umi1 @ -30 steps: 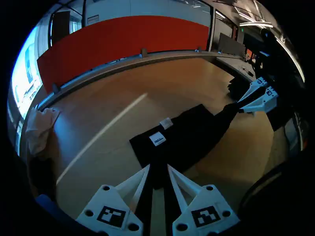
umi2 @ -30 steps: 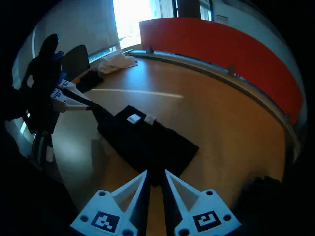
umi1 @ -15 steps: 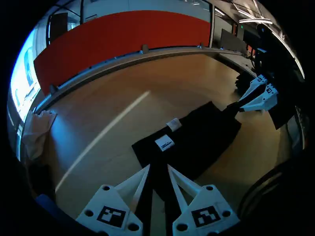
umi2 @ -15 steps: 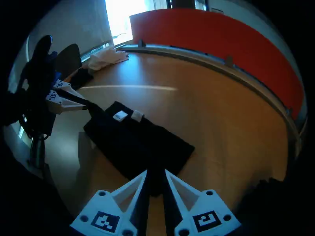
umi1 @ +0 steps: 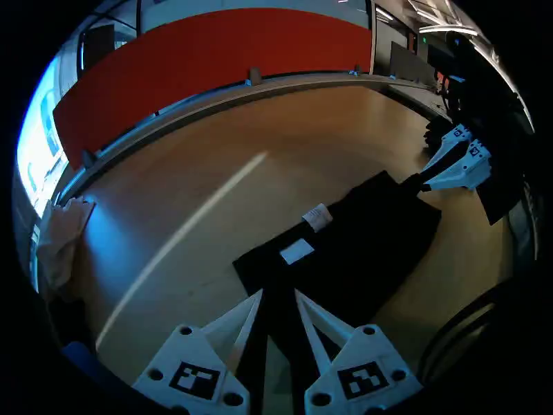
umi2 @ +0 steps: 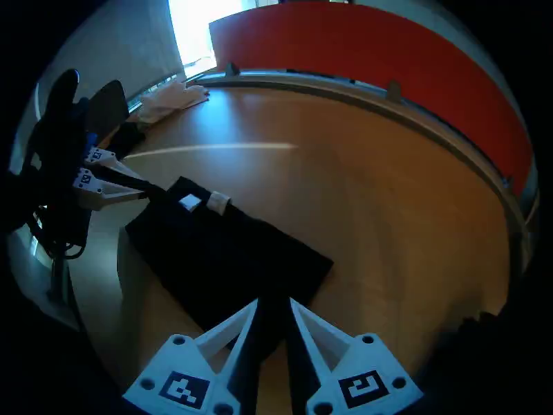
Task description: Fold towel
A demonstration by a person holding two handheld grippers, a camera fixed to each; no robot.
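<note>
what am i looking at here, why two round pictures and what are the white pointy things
No robot: a person holds two-finger tongs in each hand, and a fisheye camera rides on each, hence the round pictures. The white pointed pieces are the fingers. The left gripper view looks along the left tongs; the right gripper view looks along the right tongs; each also catches the other pair farther off. On the brown wooden table lies a black cloth towel with small white labels. Both tongs are closed on a corner of it. A crumpled white cloth sits near the table's edge.
</note>
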